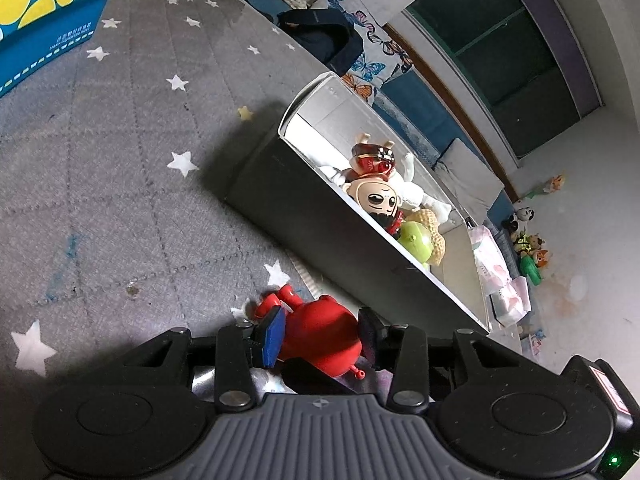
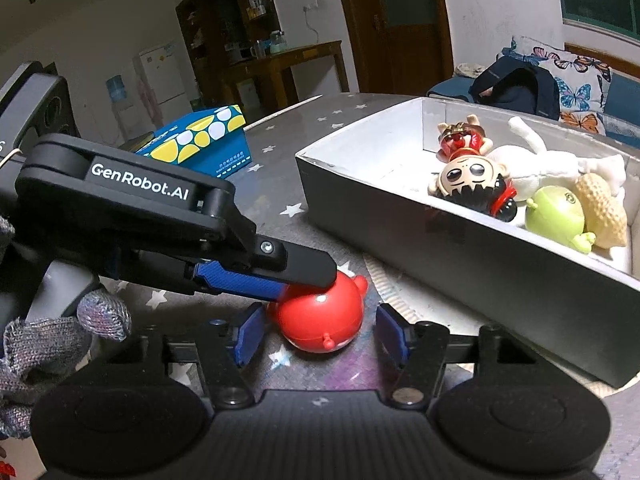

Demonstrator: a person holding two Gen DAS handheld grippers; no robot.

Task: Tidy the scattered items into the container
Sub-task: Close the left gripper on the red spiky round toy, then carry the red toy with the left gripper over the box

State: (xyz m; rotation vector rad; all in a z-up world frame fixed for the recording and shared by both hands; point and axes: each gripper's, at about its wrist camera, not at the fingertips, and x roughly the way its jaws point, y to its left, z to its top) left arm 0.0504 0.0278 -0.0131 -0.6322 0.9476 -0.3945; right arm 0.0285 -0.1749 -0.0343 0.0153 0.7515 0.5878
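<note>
A round red toy [image 1: 320, 334] lies on the grey star-patterned cloth beside the grey box [image 1: 304, 216]. My left gripper [image 1: 322, 334] has its blue pads against both sides of the red toy. In the right wrist view the left gripper's fingers [image 2: 280, 276] press on the red toy [image 2: 320, 316]. My right gripper [image 2: 322, 334] is open, its pads apart on either side of the toy without touching it. The box [image 2: 440, 248] holds a big-headed doll [image 2: 468, 180], a white plush [image 2: 544, 164], a green toy [image 2: 554, 212] and a peanut-shaped toy [image 2: 604, 212].
A blue carton with yellow and white spots [image 2: 200, 144] stands on the cloth behind the left gripper; it also shows in the left wrist view [image 1: 52, 12]. A dark bag [image 2: 516, 88] and butterfly pillow [image 2: 576, 76] lie on the sofa beyond the table edge.
</note>
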